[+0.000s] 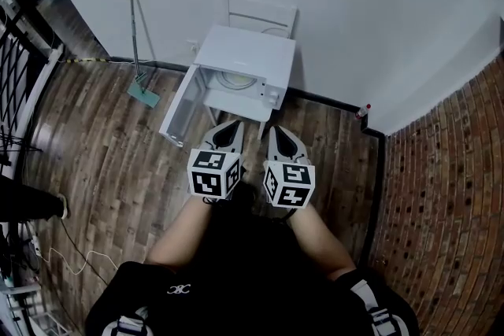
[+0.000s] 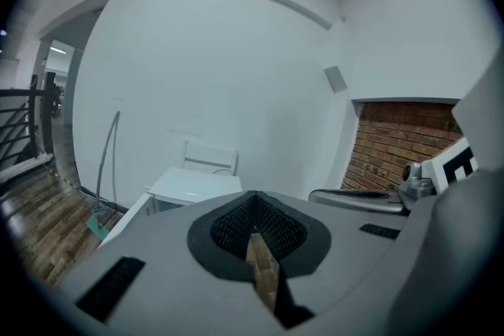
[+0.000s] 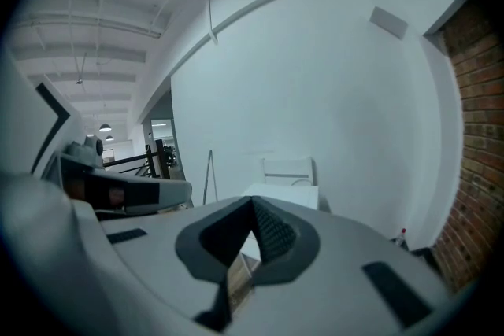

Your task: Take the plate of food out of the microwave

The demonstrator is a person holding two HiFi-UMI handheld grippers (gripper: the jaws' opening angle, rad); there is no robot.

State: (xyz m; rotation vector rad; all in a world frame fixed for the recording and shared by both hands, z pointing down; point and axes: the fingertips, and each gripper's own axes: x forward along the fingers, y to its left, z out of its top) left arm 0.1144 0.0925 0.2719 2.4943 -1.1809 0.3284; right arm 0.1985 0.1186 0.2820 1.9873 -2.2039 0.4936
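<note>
The white microwave (image 1: 244, 59) stands low against the white wall, its door (image 1: 179, 108) swung open to the left. Inside the cavity lies a pale round plate (image 1: 235, 80); what is on it is too small to tell. My left gripper (image 1: 228, 130) and right gripper (image 1: 277, 133) are held side by side close to my body, a short way in front of the microwave, both shut and with nothing in them. The left gripper view shows its gripper (image 2: 253, 204) pointing past the microwave (image 2: 197, 183). In the right gripper view that gripper (image 3: 252, 208) partly hides the microwave (image 3: 285, 190).
A white chair (image 1: 262, 14) stands behind the microwave. A long-handled mop (image 1: 138, 35) leans on the wall to its left. A small red-capped bottle (image 1: 363, 111) sits by the corner of the brick wall (image 1: 449, 193). A black railing (image 1: 20, 67) runs along the far left.
</note>
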